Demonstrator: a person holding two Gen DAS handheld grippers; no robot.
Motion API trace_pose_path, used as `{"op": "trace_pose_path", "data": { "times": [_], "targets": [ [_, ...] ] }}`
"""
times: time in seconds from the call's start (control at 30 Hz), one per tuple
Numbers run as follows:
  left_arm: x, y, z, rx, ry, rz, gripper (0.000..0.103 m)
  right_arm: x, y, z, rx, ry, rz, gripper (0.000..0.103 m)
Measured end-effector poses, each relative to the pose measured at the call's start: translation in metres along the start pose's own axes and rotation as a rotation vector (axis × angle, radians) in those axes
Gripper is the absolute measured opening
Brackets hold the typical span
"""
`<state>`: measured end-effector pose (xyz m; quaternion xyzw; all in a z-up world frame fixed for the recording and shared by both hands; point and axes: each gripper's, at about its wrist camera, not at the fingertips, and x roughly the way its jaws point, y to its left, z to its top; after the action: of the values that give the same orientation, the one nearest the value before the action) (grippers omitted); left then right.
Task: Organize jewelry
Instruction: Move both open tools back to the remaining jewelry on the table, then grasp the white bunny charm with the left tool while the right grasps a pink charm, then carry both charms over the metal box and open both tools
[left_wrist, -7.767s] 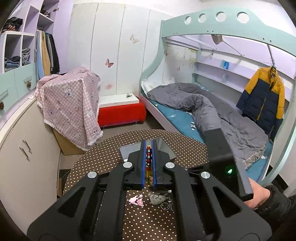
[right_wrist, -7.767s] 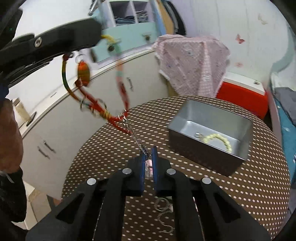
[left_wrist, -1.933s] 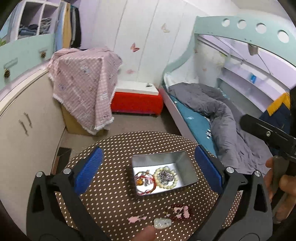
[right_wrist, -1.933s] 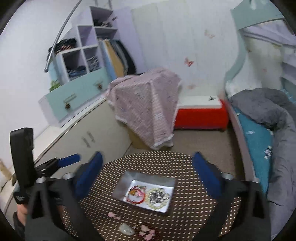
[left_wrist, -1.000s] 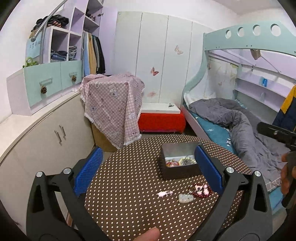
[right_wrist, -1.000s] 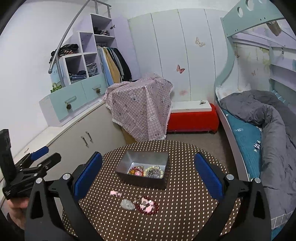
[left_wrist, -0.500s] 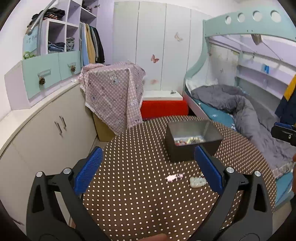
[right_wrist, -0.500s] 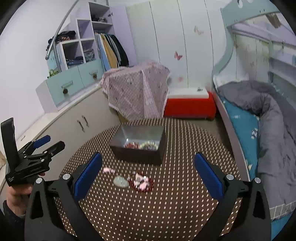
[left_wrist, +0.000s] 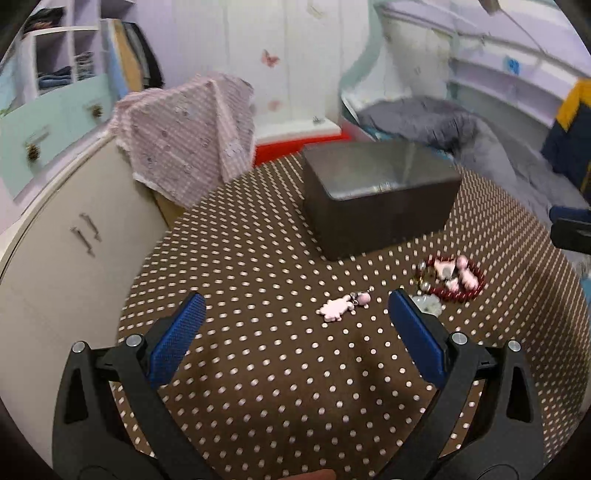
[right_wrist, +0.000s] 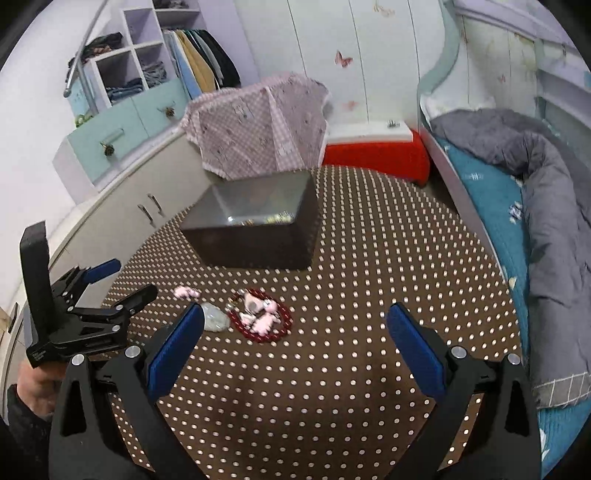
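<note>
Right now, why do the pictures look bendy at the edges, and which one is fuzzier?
Both wrist cameras use fisheye lenses, so the cupboards and bed curve and the corners go black. The left wrist view is fuzzier: the metal box and red bead bracelet are smeared by motion. The right wrist view shows the box more sharply.

A pink checked cloth (right_wrist: 258, 125) drapes beside a red bench (right_wrist: 373, 151) and grey duvet (right_wrist: 546, 177).
</note>
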<state>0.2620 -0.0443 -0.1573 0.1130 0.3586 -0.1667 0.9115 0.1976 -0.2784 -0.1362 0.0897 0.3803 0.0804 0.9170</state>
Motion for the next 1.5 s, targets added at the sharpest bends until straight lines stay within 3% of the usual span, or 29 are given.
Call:
{"op": "trace_pose_path", "data": {
  "times": [0.07,0.13,0.2,0.23,0.3,0.43,0.67,0.77,0.83,0.9,1.17,1.3,1.4,1.5],
  "targets": [
    [0.013,-0.004,-0.001,0.032,0.039,-0.01,0.092,0.004,-0.004,-0.001,0.006,0.013,0.0,0.096],
    [0.024,-0.008,-0.001,0.072,0.081,-0.045,0.078,0.009,-0.006,0.0,0.007,0.025,-0.004,0.096],
    [0.034,-0.012,-0.002,0.101,0.122,-0.097,0.054,0.013,-0.004,-0.001,0.0,0.034,-0.002,0.096],
    [0.036,-0.014,-0.003,0.109,0.126,-0.125,0.05,0.014,-0.003,-0.001,-0.003,0.039,-0.002,0.096],
    [0.035,-0.013,-0.003,0.111,0.123,-0.169,0.032,0.016,-0.003,-0.003,0.001,0.046,-0.002,0.096],
    [0.032,-0.012,-0.004,0.114,0.128,-0.237,0.015,0.021,0.004,-0.007,-0.001,0.065,-0.007,0.096],
    [0.023,-0.006,-0.012,0.083,0.12,-0.281,0.015,0.024,0.03,-0.019,-0.028,0.091,-0.003,0.093],
    [0.016,-0.003,-0.015,0.066,0.117,-0.275,0.015,0.031,0.031,-0.019,-0.016,0.093,0.002,0.078],
    [0.015,-0.001,-0.017,0.045,0.112,-0.269,0.015,0.038,0.032,-0.017,-0.019,0.103,0.014,0.056],
    [0.012,0.0,-0.019,0.013,0.105,-0.256,0.015,0.045,0.035,-0.015,-0.041,0.115,0.034,0.046],
    [0.007,0.001,-0.022,-0.073,0.096,-0.21,0.015,0.064,0.035,-0.009,-0.123,0.134,0.052,0.033],
    [0.007,0.0,-0.019,-0.074,0.096,-0.208,0.015,0.074,0.038,-0.015,-0.175,0.16,0.033,0.016],
    [0.004,0.001,-0.016,-0.081,0.089,-0.208,0.015,0.073,0.04,-0.016,-0.194,0.153,0.025,0.014],
    [0.002,0.005,-0.012,-0.097,0.08,-0.216,0.015,0.063,0.034,-0.012,-0.161,0.133,0.072,0.014]
  ]
}}
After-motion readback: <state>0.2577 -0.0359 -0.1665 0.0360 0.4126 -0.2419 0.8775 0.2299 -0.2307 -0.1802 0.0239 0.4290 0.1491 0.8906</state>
